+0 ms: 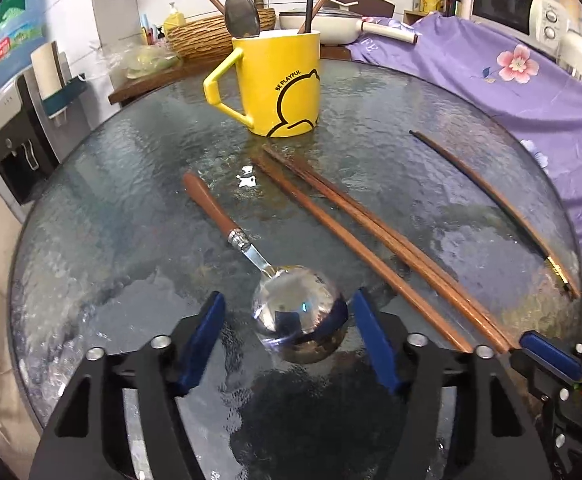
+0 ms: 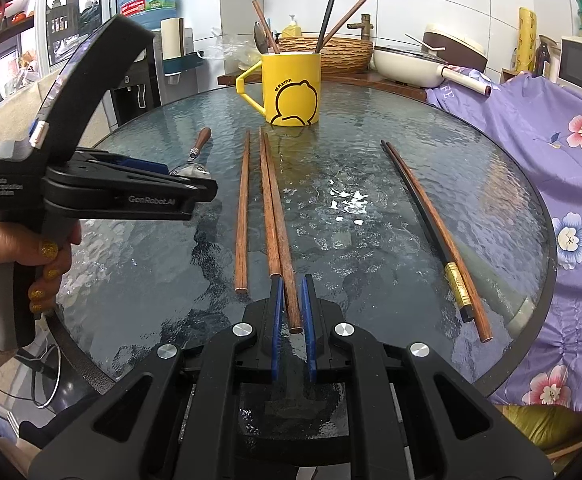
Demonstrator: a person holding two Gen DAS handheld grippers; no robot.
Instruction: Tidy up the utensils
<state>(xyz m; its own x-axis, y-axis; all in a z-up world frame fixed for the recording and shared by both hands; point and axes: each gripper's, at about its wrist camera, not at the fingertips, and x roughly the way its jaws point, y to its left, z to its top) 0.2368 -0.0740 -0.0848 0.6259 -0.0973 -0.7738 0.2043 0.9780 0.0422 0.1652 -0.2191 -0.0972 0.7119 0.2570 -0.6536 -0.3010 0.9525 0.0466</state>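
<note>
Spoon [image 1: 291,312] lies on the glass desk [image 1: 131,280], bowl between the left gripper [image 1: 289,316] jaws, which stand apart and clear of it; pickup step, judged not yet closed. Next: close on the bowl or neck, lift, carry to the yellow mug [image 1: 279,80]. Right gripper [image 2: 291,300] jaws clamp the near end of one wooden chopstick [image 2: 281,232] (four more chopsticks lie loose). Mug already holds a spoon and several chopsticks, upright.

Both wrist views low, near table [image 1: 91,200], sharing mug [image 2: 291,88]
</note>
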